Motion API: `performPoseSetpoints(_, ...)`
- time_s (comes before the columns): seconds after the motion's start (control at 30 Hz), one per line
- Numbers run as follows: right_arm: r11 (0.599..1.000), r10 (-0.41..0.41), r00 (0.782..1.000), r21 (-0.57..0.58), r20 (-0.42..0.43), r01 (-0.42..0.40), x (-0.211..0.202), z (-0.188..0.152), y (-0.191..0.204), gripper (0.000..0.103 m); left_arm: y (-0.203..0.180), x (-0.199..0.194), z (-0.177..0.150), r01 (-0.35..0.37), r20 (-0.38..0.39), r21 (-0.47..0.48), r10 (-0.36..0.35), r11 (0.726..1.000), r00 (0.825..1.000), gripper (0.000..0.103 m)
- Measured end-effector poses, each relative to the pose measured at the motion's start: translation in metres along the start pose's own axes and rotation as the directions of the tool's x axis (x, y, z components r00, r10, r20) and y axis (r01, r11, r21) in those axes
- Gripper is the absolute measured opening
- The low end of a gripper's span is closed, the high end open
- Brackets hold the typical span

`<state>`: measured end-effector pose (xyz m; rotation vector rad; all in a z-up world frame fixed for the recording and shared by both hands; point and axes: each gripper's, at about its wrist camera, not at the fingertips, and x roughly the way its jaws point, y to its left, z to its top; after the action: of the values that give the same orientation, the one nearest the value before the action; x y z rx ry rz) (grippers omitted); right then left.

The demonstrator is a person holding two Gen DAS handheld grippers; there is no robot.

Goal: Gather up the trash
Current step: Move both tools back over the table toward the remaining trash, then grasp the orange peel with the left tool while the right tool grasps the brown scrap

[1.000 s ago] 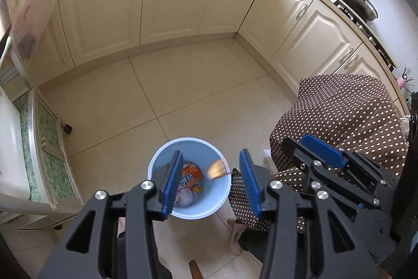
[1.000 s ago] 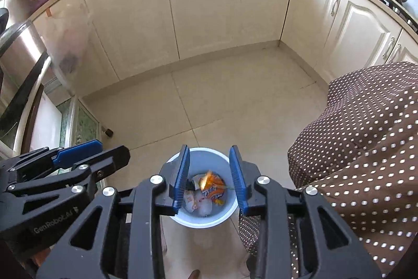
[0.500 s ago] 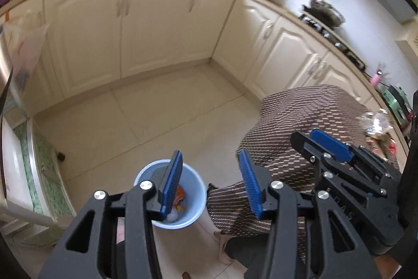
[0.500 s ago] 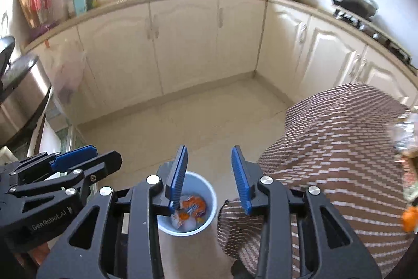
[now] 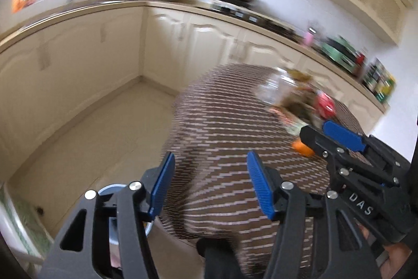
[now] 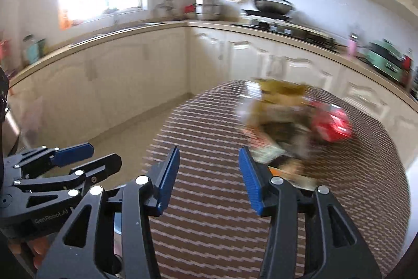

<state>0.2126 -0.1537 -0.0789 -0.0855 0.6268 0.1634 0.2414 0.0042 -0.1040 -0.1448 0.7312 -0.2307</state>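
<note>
A blurred heap of trash (image 6: 290, 122) lies on the far side of a round table with a brown dotted cloth (image 6: 209, 221), with a red packet (image 6: 330, 123) at its right. In the left wrist view the same heap (image 5: 297, 101) sits beyond the table cloth (image 5: 230, 148), with an orange piece (image 5: 303, 148) near it. My left gripper (image 5: 209, 182) hovers over the near table edge, its jaws opening, nothing between them. My right gripper (image 6: 209, 174) is above the cloth, short of the heap, jaws opening and empty. The blue bin's rim (image 5: 109, 192) peeks out behind the left fingers.
Cream cabinets (image 6: 125, 85) run along the walls under a worktop with pots and a wok (image 6: 271, 5) on a stove. Beige tiled floor (image 5: 86, 137) lies left of the table. Green appliances and jars (image 5: 339, 54) stand on the right counter.
Both grippers have risen and swung right, from above the blue bin on the floor to over the table. Both pairs of jaws stand wider than before. The bin has dropped almost out of view.
</note>
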Motion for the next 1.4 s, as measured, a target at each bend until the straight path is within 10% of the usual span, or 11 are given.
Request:
performPoseSetpoints(0.27,0.988,-0.112,0.993,0.102,-0.047,0.117,-0.003,-0.028,-0.071,0.046,-0.088,0.050,0.001,0.134,-0.090,0.124,-0.124,0.983,0.988,0.056)
performPoseSetpoints(0.6,0.979,-0.112,0.988,0.160,-0.107,0.129,0.013,-0.033,-0.106,0.049,-0.126,0.104,0.008,0.140,-0.192,0.163,-0.108,0.977,0.975,0.055)
performPoseSetpoints(1.03,0.987,-0.043,0.989,0.149,-0.143,0.064,0.035,-0.017,-0.095,0.052,-0.119,0.109,0.019,0.128,-0.157,0.179,-0.100,0.976,0.983,0.005)
performPoseSetpoints(1.2,0.989,0.005,0.983,0.144,-0.184,0.023,0.056,-0.011,-0.084,0.052,-0.096,0.107,0.020,0.122,-0.158,0.140,-0.100,0.983,0.982,0.006)
performPoseSetpoints(1.4,0.989,0.032,0.974,0.145,-0.226,0.001,0.075,-0.004,-0.079,0.038,-0.084,0.107,0.018,0.132,-0.157,0.103,-0.115,0.986,0.981,0.038)
